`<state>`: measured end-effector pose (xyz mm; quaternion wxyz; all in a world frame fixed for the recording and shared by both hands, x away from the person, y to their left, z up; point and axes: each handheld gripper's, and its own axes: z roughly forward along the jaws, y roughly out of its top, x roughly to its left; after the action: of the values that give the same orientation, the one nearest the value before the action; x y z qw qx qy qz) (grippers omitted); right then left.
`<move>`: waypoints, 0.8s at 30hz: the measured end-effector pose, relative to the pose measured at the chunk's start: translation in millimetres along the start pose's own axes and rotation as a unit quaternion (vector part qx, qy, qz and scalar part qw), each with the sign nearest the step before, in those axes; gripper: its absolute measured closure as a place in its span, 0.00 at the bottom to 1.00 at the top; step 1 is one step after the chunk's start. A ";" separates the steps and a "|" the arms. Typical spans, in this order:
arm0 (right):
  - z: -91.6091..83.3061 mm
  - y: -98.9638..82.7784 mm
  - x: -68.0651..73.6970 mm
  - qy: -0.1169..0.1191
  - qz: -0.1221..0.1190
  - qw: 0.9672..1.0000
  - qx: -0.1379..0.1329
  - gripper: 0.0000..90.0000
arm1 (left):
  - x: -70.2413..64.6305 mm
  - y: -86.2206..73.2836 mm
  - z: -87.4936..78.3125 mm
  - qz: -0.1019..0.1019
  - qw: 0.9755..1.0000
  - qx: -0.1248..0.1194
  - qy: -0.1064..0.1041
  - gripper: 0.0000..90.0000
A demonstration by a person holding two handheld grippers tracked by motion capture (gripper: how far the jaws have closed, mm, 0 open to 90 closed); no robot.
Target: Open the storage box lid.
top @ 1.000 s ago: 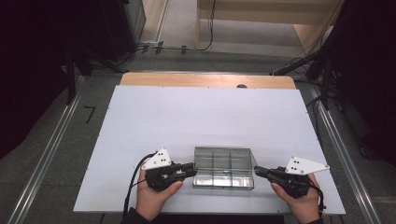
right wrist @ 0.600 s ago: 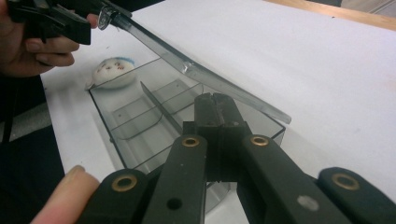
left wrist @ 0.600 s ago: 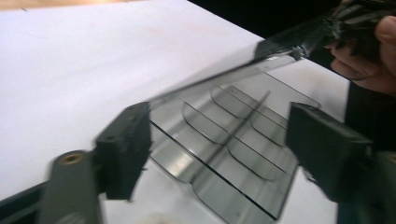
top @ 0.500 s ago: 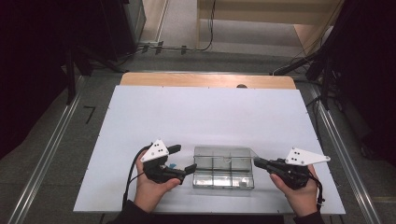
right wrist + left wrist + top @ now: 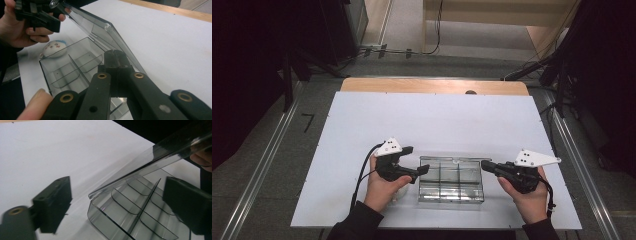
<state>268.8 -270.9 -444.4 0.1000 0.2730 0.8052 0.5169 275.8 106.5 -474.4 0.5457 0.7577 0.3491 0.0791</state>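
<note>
Since the earlier frame, left gripper (image 5: pixel 422 170) has drawn back toward 9 o'clock, its jaws just opening, nothing between them. Right gripper (image 5: pixel 115 58), jaws closed, meets the organizer box (image 5: pixel 452 178) at the table's 6 o'clock; its lid (image 5: pixel 100 28) is raised. Swing the lid gently and keep the base steady.

a lab: white test table (image 5: pixel 432 120), floor rails (image 5: pixel 257 175), cables (image 5: pixel 412 50).

One clear box (image 5: pixel 452 179), one toy (image 5: pixel 54 49), two tools (image 5: pixel 423 170).
</note>
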 end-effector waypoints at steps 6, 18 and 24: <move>1.5 3.6 -3.4 -0.005 0.001 1.000 -0.001 0.98 | -1.1 5.1 2.4 0.004 1.000 -0.003 0.000 0.39; -9.5 2.7 -12.3 0.004 0.004 1.000 -0.001 0.95 | 3.4 7.9 4.6 -0.011 1.000 -0.008 -0.006 0.68; -14.4 -1.1 -20.7 -0.012 0.016 1.000 0.003 0.76 | 3.2 8.8 6.0 -0.006 1.000 -0.006 -0.001 0.69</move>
<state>279.3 -293.6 -441.5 0.1010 0.2921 0.8008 0.5129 285.0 102.4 -469.9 0.5510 0.7525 0.3523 0.0769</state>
